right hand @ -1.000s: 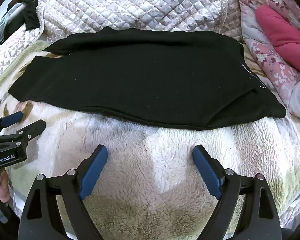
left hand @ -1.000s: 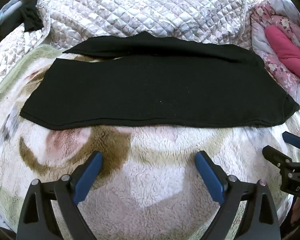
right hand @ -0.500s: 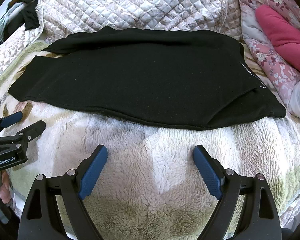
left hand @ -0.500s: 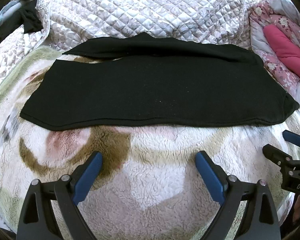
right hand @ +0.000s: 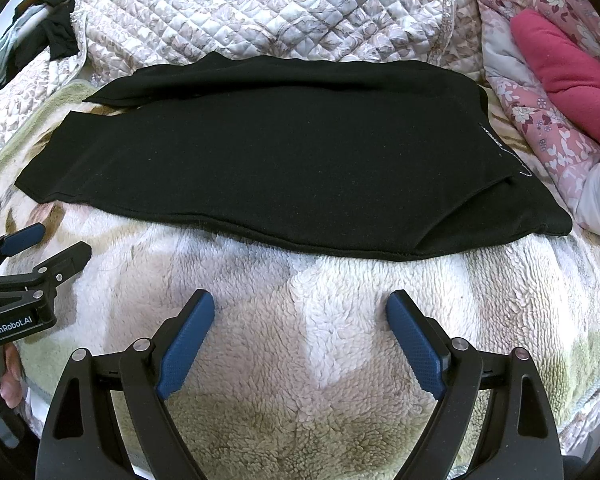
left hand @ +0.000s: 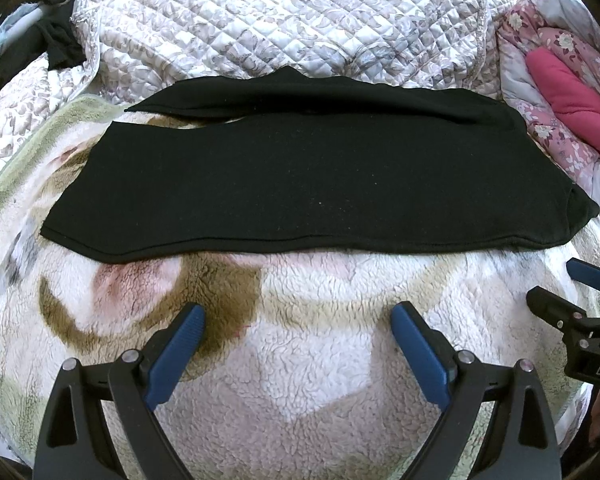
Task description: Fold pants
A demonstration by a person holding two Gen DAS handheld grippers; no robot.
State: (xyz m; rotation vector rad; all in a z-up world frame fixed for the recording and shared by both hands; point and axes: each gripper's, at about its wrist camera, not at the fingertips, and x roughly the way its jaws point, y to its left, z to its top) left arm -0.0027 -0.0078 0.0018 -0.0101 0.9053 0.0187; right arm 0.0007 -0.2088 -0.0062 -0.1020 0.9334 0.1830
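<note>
Black pants (left hand: 300, 176) (right hand: 284, 168) lie flat across a fluffy patterned blanket (left hand: 300, 360), legs laid one over the other and pointing left, waist end at the right. My left gripper (left hand: 298, 312) hovers open over the blanket, just short of the pants' near edge, nothing between its blue pads. My right gripper (right hand: 300, 300) is open too, likewise short of that edge and empty. Each gripper shows at the side of the other's view: the right one (left hand: 560, 284) and the left one (right hand: 44, 240).
A quilted grey-white bedspread (left hand: 284, 20) rises behind the pants. A pink floral quilt with a magenta pillow (right hand: 564, 72) is piled at the right. Dark clothes (left hand: 56, 40) hang at the far left. A hand (right hand: 10, 376) shows at the lower left.
Both grippers stay open and nearly still; the views shift only slightly. The pants have not moved.
</note>
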